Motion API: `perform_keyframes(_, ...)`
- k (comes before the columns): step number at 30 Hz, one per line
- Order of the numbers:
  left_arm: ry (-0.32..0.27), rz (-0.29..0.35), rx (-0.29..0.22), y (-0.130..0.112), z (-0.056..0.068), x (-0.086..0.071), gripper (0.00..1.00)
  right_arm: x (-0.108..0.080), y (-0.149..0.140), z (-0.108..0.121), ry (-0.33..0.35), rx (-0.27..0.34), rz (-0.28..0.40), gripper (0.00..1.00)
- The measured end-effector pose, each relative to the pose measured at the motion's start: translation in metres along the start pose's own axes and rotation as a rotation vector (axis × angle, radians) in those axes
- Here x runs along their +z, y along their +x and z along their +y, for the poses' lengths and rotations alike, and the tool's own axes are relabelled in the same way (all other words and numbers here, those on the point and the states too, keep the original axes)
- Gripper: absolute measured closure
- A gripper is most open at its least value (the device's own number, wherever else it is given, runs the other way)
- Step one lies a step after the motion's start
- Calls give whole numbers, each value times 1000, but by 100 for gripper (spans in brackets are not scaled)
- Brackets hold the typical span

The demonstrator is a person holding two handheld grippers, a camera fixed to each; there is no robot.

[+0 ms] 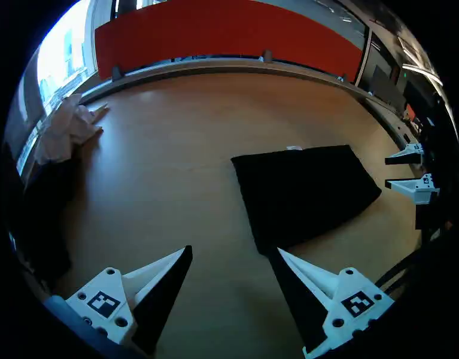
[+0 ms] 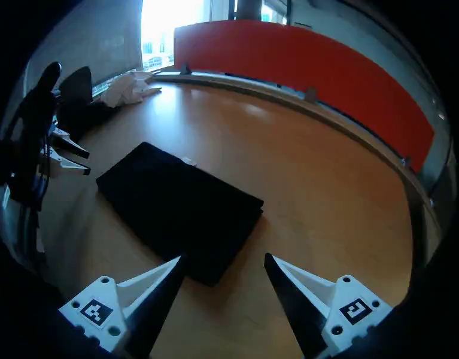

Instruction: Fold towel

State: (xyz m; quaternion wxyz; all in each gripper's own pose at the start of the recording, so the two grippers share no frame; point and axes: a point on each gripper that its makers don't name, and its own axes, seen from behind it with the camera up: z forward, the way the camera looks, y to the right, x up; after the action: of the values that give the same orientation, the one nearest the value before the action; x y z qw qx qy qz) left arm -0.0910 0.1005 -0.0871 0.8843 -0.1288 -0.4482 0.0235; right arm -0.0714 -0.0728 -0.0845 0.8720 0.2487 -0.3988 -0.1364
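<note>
A black towel (image 1: pixel 307 191) lies folded into a flat rectangle on the wooden table (image 1: pixel 169 167). In the left gripper view my left gripper (image 1: pixel 229 250) is open just short of the towel's near corner, with nothing between its fingers. The right gripper (image 1: pixel 386 172) shows at the far right edge, open, beside the towel. In the right gripper view the same towel (image 2: pixel 181 209) stretches away from my open right gripper (image 2: pixel 224 257), whose fingers straddle the towel's near corner above it. The left gripper (image 2: pixel 89 164) stands open off the towel's left side.
A crumpled white cloth (image 1: pixel 64 128) (image 2: pixel 127 90) lies at the table's far corner by the window. A red divider panel (image 1: pixel 229 36) (image 2: pixel 325 72) runs along the back edge. Dark chair shapes (image 2: pixel 67 96) stand beside the table.
</note>
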Motion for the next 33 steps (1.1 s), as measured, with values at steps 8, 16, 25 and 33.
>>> perform_keyframes(8, 47, 7, -60, -15, -14, -19, 6, 3, 0, -9, 41, -35, -4, 1)
perform_keyframes(16, 79, 10, -104, -26, -23, -33, 6, 6, -2, -14, 71, -63, -12, 2)
perform_keyframes(25, 103, 3, -125, -39, -34, -46, 6, 11, -24, -17, 100, -98, -59, 9)
perform_keyframes(33, 115, -9, -144, -51, -40, -54, 6, 18, -40, -16, 122, -114, -99, 29)
